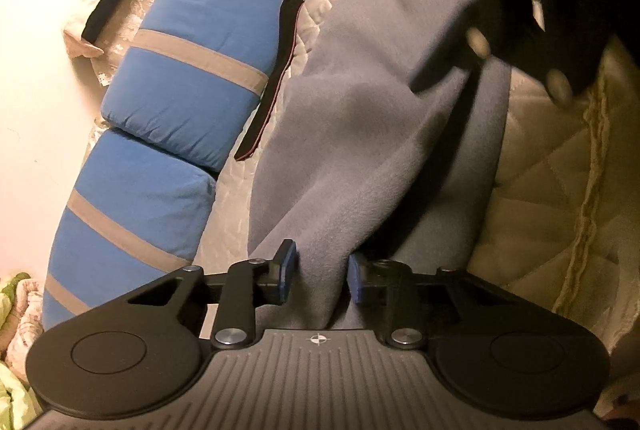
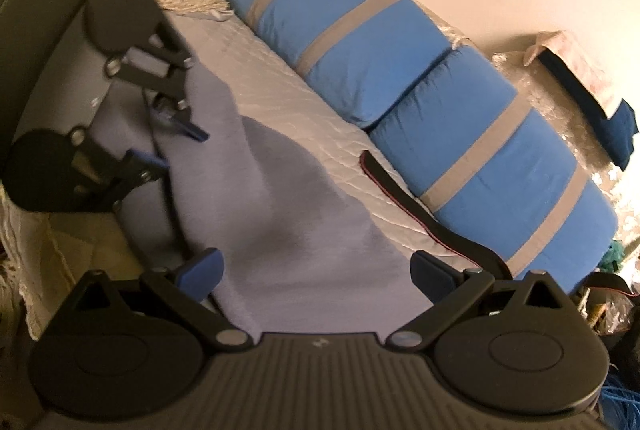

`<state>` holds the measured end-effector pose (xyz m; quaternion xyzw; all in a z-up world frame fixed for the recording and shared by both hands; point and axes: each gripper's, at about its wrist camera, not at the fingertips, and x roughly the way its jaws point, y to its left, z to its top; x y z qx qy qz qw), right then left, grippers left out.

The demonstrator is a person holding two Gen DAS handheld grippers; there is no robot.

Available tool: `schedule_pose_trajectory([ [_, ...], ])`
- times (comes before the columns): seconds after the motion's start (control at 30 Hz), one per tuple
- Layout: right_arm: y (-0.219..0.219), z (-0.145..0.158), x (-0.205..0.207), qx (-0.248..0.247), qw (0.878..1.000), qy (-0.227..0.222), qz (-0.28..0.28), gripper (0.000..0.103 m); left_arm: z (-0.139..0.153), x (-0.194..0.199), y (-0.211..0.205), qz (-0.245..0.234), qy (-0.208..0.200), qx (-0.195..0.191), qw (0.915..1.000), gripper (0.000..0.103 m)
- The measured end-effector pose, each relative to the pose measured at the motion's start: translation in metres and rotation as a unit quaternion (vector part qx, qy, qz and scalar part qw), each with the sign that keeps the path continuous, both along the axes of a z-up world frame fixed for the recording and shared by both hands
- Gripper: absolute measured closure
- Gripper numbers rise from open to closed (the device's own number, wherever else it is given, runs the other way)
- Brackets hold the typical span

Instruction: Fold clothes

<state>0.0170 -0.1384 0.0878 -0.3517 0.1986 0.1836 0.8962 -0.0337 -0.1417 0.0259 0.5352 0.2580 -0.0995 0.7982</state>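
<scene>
- On the quilted bed (image 2: 280,78), my left gripper (image 1: 318,278) pinches a ridge of the grey fleece garment (image 1: 360,118) at six o'clock, apparently to fold it.
- My right gripper (image 2: 316,270) hangs wide open, holding nothing, over the fleece's far end.

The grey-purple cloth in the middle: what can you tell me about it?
The grey-purple garment looks like soft fleece, plain and unpatterned. It lies stretched and rumpled along a quilted bedspread, beside a dark strap. The left gripper pinches a raised fold; the right gripper straddles it, open.

Blue grey-striped cushions (image 2: 420,102), dark strap (image 1: 276,70) beside them
</scene>
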Motion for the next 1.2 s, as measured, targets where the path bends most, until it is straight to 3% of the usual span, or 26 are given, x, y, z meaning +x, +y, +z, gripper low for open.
schedule_pose_trajectory([
  [0.13, 0.005, -0.006, -0.003, -0.002, 1.000, -0.001, 0.021, 0.000, 0.003, -0.001, 0.001, -0.009, 0.013, -0.005, 0.9999, 0.081],
  [0.27, 0.017, -0.013, -0.009, -0.038, 0.997, -0.028, 0.053, 0.000, 0.006, -0.003, 0.008, -0.018, 0.017, -0.013, 0.9996, 0.089],
  [0.43, 0.035, -0.029, -0.014, -0.111, 0.987, -0.079, 0.087, 0.000, 0.014, -0.006, 0.017, -0.023, 0.009, -0.025, 0.9994, 0.090],
  [0.63, 0.053, -0.046, -0.014, -0.145, 0.974, -0.135, 0.108, 0.002, 0.026, -0.012, 0.018, -0.032, -0.007, -0.037, 0.9988, 0.093],
  [0.73, 0.061, -0.053, -0.010, -0.153, 0.968, -0.146, 0.132, 0.012, 0.029, -0.014, 0.019, -0.038, -0.007, -0.046, 0.9982, 0.093],
  [0.83, 0.071, -0.059, -0.001, -0.170, 0.964, -0.139, 0.150, 0.030, 0.030, -0.015, 0.023, -0.038, -0.004, -0.051, 0.9980, 0.090],
  [0.93, 0.077, -0.057, 0.011, -0.152, 0.971, -0.097, 0.154, 0.046, 0.036, -0.020, 0.032, -0.019, -0.006, -0.054, 0.9983, 0.087],
  [0.97, 0.079, -0.055, 0.014, -0.143, 0.974, -0.088, 0.150, 0.059, 0.039, -0.022, 0.038, -0.008, -0.007, -0.055, 0.9984, 0.082],
  [1.0, 0.080, -0.053, 0.017, -0.135, 0.977, -0.079, 0.145, 0.065, 0.041, -0.024, 0.044, 0.001, -0.011, -0.055, 0.9984, 0.071],
  [1.07, 0.080, -0.047, 0.022, -0.112, 0.982, -0.065, 0.136, 0.070, 0.045, -0.028, 0.056, 0.019, -0.018, -0.055, 0.9981, 0.059],
  [1.2, 0.075, -0.027, 0.030, -0.057, 0.991, -0.041, 0.115, 0.074, 0.040, -0.026, 0.080, 0.069, -0.038, -0.033, 0.9964, 0.055],
])
